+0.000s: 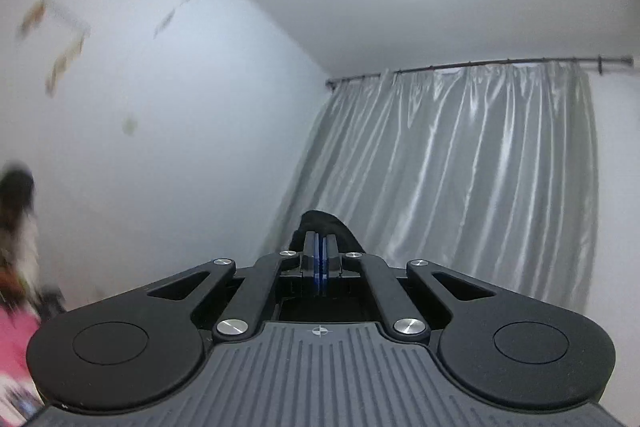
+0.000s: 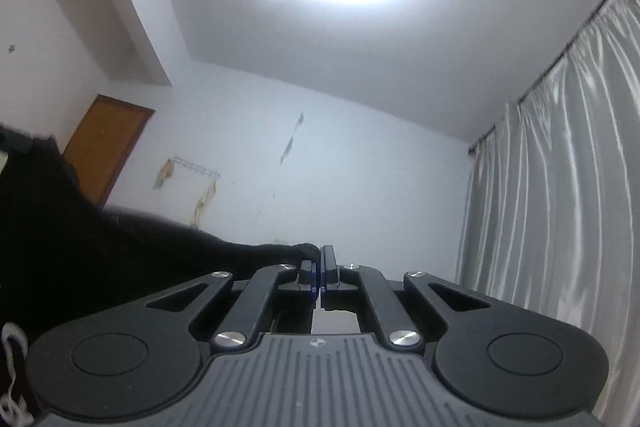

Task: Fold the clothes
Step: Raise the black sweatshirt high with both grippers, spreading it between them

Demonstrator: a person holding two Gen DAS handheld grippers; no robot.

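Both grippers point up toward the ceiling and hold a black garment in the air. My left gripper (image 1: 320,245) is shut on a fold of the black garment (image 1: 340,227), which bulges just past the fingertips. My right gripper (image 2: 321,259) is shut on an edge of the same black garment (image 2: 100,247), which stretches away to the left and fills the lower left of that view. A white drawstring (image 2: 14,367) hangs at the far left. The rest of the garment is hidden below the grippers.
Silver curtains (image 1: 460,179) hang on a rod over the far wall, also in the right wrist view (image 2: 560,187). A white wall with peeling marks (image 2: 280,167) and a brown door (image 2: 108,147) lie ahead. Something pink (image 1: 16,343) and a blurred figure (image 1: 18,227) are at the left.
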